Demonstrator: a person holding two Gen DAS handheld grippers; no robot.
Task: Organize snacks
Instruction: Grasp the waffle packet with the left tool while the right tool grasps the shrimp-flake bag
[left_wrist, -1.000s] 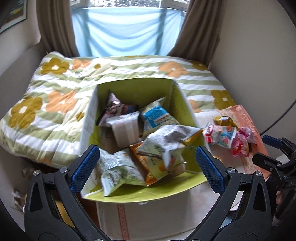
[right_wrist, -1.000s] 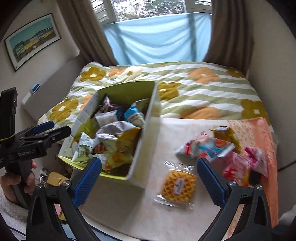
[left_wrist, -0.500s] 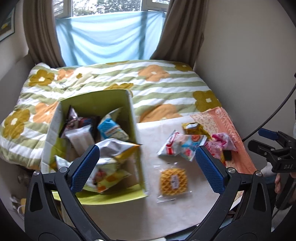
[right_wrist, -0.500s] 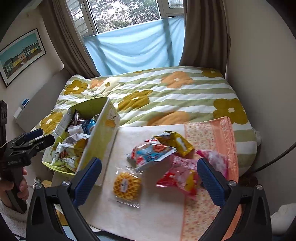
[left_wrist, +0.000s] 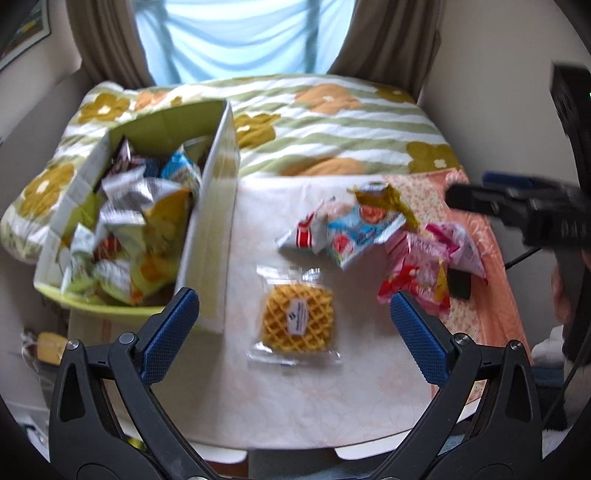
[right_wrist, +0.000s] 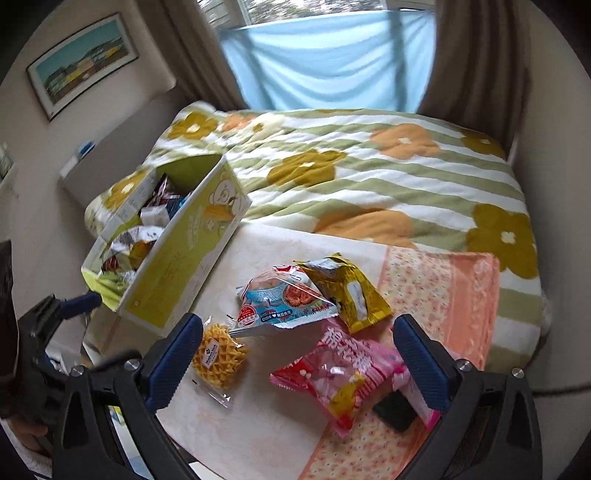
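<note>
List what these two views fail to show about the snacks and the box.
- Box bottom layer: buried under heaped packets in both views.
- Black object: mostly under the pink packet; identity unclear.
- Waffle pack label: too small and blurred to read.
- Gold packet print: too small to read.

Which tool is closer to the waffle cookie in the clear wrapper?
Probably the left. The left tool is open with the waffle cookie right between its fingers in its view. The right tool is open over the pink packet, with the waffle by its left finger.
</note>
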